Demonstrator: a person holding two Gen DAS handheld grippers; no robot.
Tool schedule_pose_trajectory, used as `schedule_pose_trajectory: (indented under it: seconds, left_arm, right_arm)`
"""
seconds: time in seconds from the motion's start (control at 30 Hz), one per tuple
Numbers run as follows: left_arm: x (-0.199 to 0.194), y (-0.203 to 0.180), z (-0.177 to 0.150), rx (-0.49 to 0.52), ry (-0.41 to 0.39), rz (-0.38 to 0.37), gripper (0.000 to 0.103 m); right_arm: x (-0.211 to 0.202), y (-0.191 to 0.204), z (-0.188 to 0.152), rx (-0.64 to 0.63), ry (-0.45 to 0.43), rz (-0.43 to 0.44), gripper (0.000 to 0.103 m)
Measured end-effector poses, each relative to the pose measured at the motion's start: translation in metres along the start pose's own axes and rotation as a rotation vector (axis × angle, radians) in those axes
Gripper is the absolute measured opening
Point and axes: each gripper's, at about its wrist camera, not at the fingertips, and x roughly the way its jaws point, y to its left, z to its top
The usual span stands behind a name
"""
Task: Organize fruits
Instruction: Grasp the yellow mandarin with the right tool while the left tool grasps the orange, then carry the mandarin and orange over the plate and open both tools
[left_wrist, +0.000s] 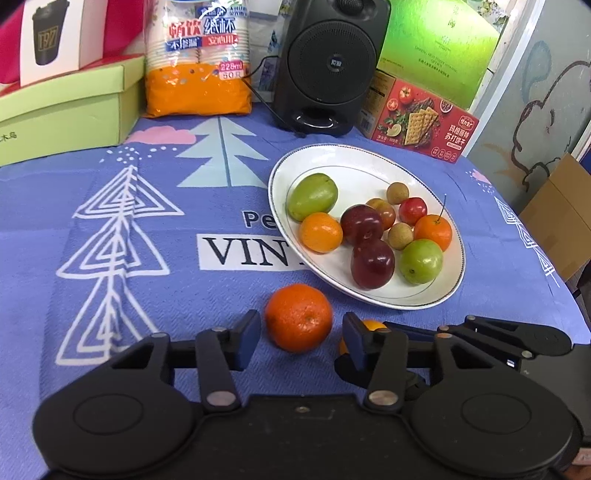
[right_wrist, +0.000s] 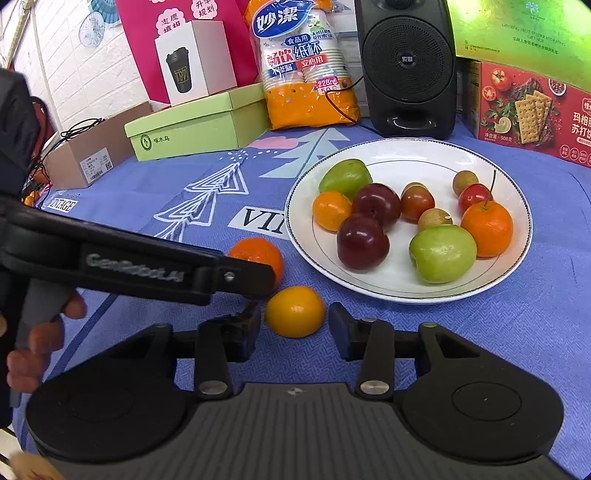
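A white plate (left_wrist: 354, 166) (right_wrist: 406, 158) on the blue cloth holds several fruits: a green one (left_wrist: 312, 195), dark plums (left_wrist: 372, 264), small oranges and longans. In front of the plate an orange (left_wrist: 298, 316) (right_wrist: 258, 253) lies on the cloth between the fingers of my left gripper (left_wrist: 300, 338), which is open with a gap on each side. To its right, a smaller yellow-orange fruit (right_wrist: 294, 312) (left_wrist: 371, 325) sits between the tips of my right gripper (right_wrist: 295, 328); narrow gaps show beside it, so the gripper is open. One left finger (right_wrist: 236, 277) crosses the right wrist view.
At the back stand a black speaker (left_wrist: 328, 62), a pack of paper cups (left_wrist: 197, 59), a red cracker box (left_wrist: 421, 120) and a green box (left_wrist: 62, 110). A hand (right_wrist: 40, 339) holds the left tool. The table edge runs along the right.
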Motion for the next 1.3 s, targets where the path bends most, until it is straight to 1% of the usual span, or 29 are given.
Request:
schedule_pose_trajectory:
  seconds: [0.17, 0.4, 0.63, 0.77, 1.03, 1.3]
  left_arm:
    - [0.007, 0.002, 0.002, -0.007, 0.012, -0.004, 0.097]
    - [0.009, 0.0, 0.003, 0.011, 0.012, 0.005, 0.096]
    - [-0.001, -0.006, -0.001, 0.016, 0.009, 0.003, 0.096]
    - [-0.011, -0.012, -0.002, 0.027, -0.013, 0.009, 0.096]
    - [-0.033, -0.027, 0.007, 0.057, -0.069, 0.018, 0.096]
    - [-0.044, -0.045, 0.029, 0.086, -0.121, 0.001, 0.096]
  right_arm:
    - [0.001, -0.002, 0.0, 0.003, -0.002, 0.011, 0.068]
    - [0.001, 0.0, -0.001, -0.007, -0.006, 0.012, 0.064]
    - [-0.003, 0.001, -0.002, -0.007, -0.012, 0.008, 0.062]
    - [-0.01, 0.001, -0.003, -0.006, -0.019, 0.009, 0.062]
    - [-0.034, -0.006, 0.001, -0.001, -0.084, -0.02, 0.062]
    - [-0.054, -0.025, 0.024, -0.007, -0.164, -0.073, 0.062]
